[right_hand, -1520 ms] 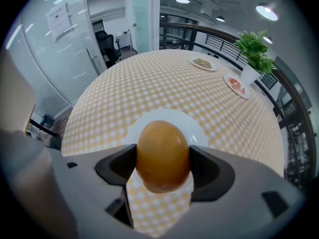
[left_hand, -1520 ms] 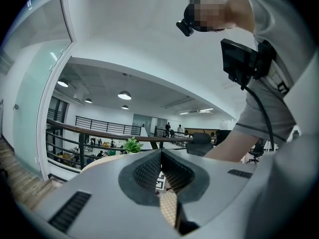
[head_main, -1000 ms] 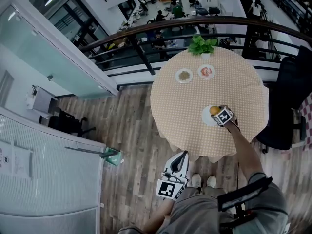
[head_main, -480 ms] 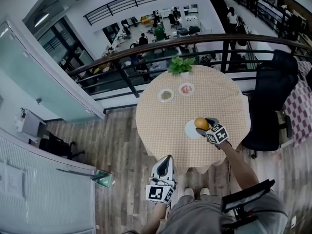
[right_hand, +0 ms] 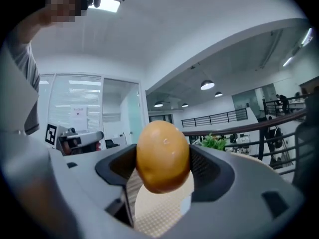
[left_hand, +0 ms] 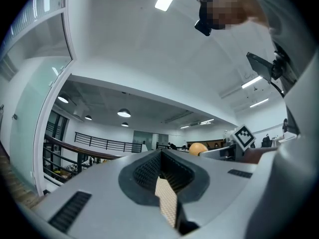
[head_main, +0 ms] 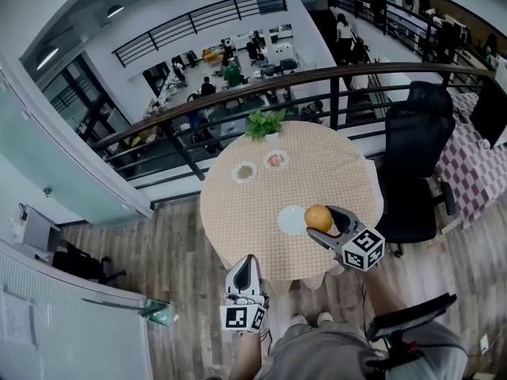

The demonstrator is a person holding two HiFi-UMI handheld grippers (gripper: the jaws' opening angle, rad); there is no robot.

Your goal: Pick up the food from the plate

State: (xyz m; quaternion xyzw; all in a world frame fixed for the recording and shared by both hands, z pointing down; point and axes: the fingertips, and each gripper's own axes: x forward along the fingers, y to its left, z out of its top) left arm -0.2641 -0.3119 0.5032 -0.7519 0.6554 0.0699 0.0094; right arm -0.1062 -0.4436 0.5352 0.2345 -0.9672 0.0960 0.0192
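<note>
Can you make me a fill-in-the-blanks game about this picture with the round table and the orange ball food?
1. The fingers of the ____ gripper are shut on the round orange food.
2. The white plate under the food has ____ left on it.
3. At the far edge of the table stands a green ____.
4. Between that green thing and the plate sit ____ small dishes.

Missing words: right, nothing, plant, two.
</note>
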